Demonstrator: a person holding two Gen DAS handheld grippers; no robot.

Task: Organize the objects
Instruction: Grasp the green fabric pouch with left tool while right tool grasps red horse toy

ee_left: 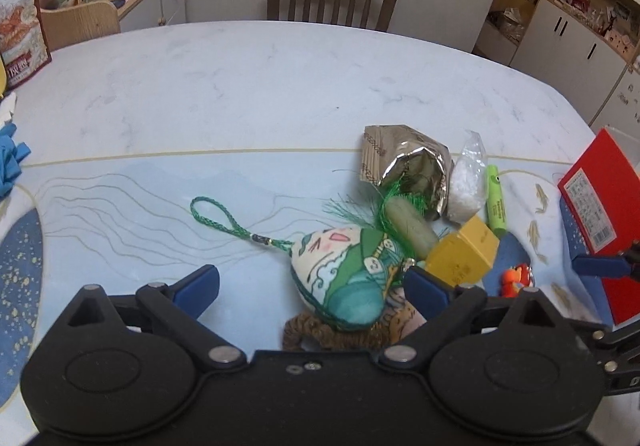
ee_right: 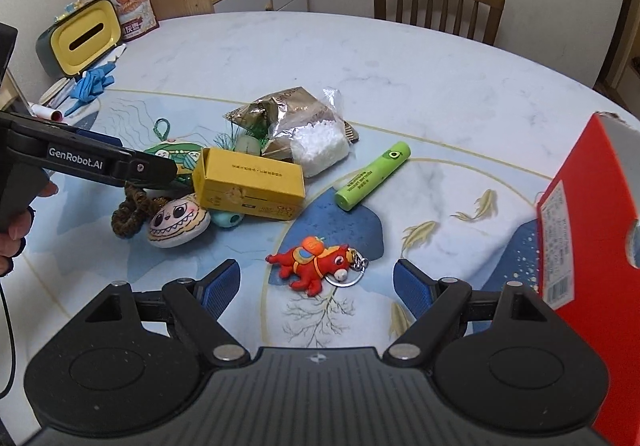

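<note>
Clutter sits heaped at the middle of the table point(ee_right: 360, 57), and that heap looks like what needs sorting. A yellow box point(ee_right: 248, 183) lies on its side at the centre of the right wrist view, propped on a teal toy and touching a foil packet point(ee_right: 276, 105) and a clear bag of white granules point(ee_right: 320, 141) just behind it.

Lower centre, the red horse keychain point(ee_right: 316, 266) lies alone, apart from the pile, directly ahead of the right gripper point(ee_right: 316, 286), whose jaws are spread wide and hold nothing; I'd guess it is lined up for that pick.

The left gripper point(ee_left: 312, 286) is likewise wide open and empty, low over a painted cloth sachet point(ee_left: 344, 278).

A red carton point(ee_right: 588, 246) stands at the right edge, possibly the destination.
</note>
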